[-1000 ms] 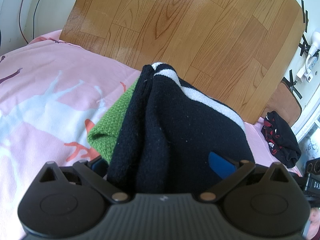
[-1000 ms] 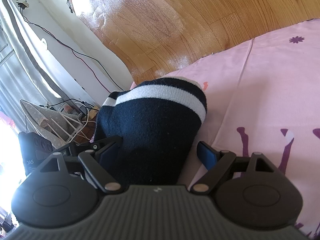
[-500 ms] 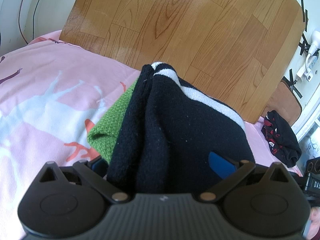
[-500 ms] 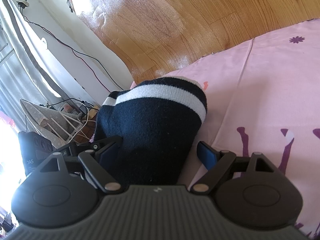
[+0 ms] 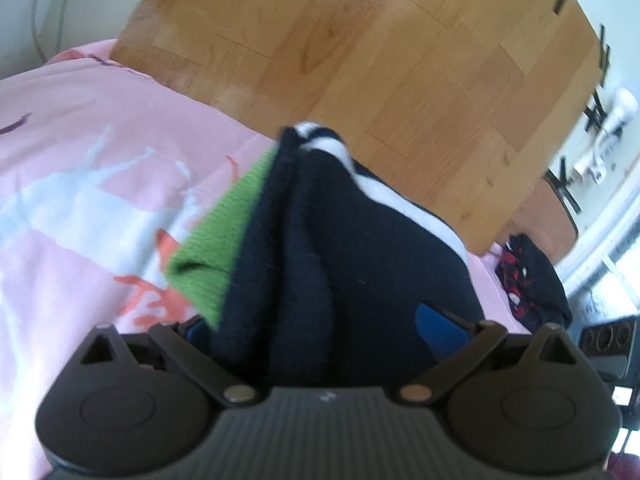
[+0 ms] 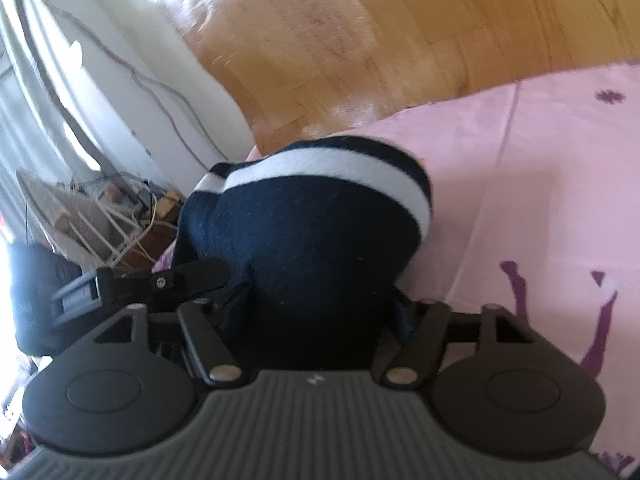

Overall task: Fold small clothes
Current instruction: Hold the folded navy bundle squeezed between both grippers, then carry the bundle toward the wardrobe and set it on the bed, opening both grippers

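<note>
Nearest, left gripper (image 5: pixel 320 324): straddling the dark garment, blue pad visible at the right, the other mostly hidden by cloth; pressing or merely resting, cannot tell.
Right gripper (image 6: pixel 316 300): jaws closing, dark knit filling the gap between them, cloth bunched against both sides.
Navy sock (image 5: pixel 344 248): thick dark knit with a white stripe (image 6: pixel 328 168) near its far end, lying folded on the bed and running away from both grippers.
Green cloth (image 5: pixel 216 240): ribbed knit, just beside and partly under the sock's left edge in the left wrist view.
Bed sheet (image 5: pixel 80 184): pink, printed with pale blue and orange shapes.
Black and red garment (image 5: pixel 528 276): crumpled, near the bed's far right edge.
Farthest, wooden panel (image 5: pixel 380 60): behind the bed.
</note>
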The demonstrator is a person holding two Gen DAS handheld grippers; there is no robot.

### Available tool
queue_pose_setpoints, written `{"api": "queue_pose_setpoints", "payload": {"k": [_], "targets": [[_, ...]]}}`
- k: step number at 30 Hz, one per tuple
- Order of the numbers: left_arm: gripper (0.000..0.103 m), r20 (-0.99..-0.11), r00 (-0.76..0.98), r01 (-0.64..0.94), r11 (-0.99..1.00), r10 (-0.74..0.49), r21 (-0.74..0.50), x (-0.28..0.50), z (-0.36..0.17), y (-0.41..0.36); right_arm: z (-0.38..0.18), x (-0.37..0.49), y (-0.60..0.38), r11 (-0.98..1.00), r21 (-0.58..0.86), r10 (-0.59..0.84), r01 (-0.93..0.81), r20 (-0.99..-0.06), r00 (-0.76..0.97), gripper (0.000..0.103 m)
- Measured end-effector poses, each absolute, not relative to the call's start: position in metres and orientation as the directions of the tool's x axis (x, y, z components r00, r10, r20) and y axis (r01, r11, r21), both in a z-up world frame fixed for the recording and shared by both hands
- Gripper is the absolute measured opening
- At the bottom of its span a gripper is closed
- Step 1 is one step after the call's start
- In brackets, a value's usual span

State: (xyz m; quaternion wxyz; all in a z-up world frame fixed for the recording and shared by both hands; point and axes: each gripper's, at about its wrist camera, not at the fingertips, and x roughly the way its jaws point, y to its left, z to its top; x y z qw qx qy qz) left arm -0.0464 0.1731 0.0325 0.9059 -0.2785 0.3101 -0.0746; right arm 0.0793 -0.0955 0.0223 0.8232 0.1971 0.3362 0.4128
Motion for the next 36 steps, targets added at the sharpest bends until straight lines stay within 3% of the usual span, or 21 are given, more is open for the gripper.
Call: {"api": "queue_pose_setpoints", "payload": {"k": [5, 7, 11, 13, 14, 21, 24, 26, 30, 33, 34, 36], "targets": [[0.095, -0.522, 0.802, -0.054, 0.834, -0.292, -0.549, -0.045, 0.031, 0.176, 0.015, 0.082, -0.11, 0.545, 0.672, 0.833, -0.502, -0.366, 0.415, 0.067], [0.084, -0.536, 0.794, -0.041, 0.853, -0.288, -0.52, -0.044, 0.032, 0.168, 0.018, 0.08, -0.101, 0.558, 0.656, 0.826, -0.508, -0.378, 0.419, 0.066], [0.068, -0.536, 0.797, -0.07, 0.838, -0.279, -0.541, -0.046, 0.033, 0.17, 0.028, 0.079, -0.086, 0.587, 0.622, 0.807, -0.518, -0.397, 0.437, 0.049], [0.051, -0.516, 0.808, -0.08, 0.814, -0.285, -0.575, -0.047, 0.042, 0.176, 0.035, 0.078, -0.084, 0.591, 0.595, 0.805, -0.544, -0.394, 0.444, 0.045], [0.048, -0.505, 0.815, -0.076, 0.812, -0.283, -0.579, -0.048, 0.049, 0.178, 0.041, 0.077, -0.082, 0.592, 0.574, 0.805, -0.566, -0.388, 0.449, 0.043], [0.05, -0.38, 0.916, -0.076, 0.87, -0.133, -0.487, -0.024, 0.122, 0.202, 0.117, 0.109, -0.047, 0.522, 0.418, 0.852, -0.744, -0.212, 0.478, 0.04], [0.051, -0.321, 0.947, -0.148, 0.87, -0.012, -0.47, 0.0, 0.143, 0.229, 0.15, 0.141, -0.013, 0.47, 0.345, 0.881, -0.813, -0.132, 0.453, 0.041], [0.051, -0.334, 0.939, -0.229, 0.865, 0.077, -0.447, 0.027, 0.143, 0.248, 0.158, 0.172, 0.018, 0.452, 0.321, 0.891, -0.832, -0.122, 0.437, 0.041], [0.049, -0.479, 0.855, -0.425, 0.798, 0.199, -0.427, 0.088, 0.096, 0.289, 0.129, 0.239, 0.088, 0.464, 0.375, 0.886, -0.803, -0.212, 0.413, 0.046], [0.053, -0.651, 0.724, -0.555, 0.754, 0.229, -0.352, 0.125, 0.044, 0.306, 0.072, 0.282, 0.136, 0.577, 0.437, 0.812, -0.69, -0.404, 0.422, 0.054], [0.061, -0.648, 0.727, -0.559, 0.744, 0.228, -0.366, 0.125, 0.037, 0.308, 0.052, 0.29, 0.147, 0.647, 0.43, 0.752, -0.63, -0.493, 0.436, 0.061], [0.062, -0.626, 0.746, -0.549, 0.741, 0.226, -0.387, 0.119, 0.041, 0.309, 0.035, 0.29, 0.136, 0.633, 0.483, 0.772, -0.605, -0.446, 0.453, 0.066]]}}
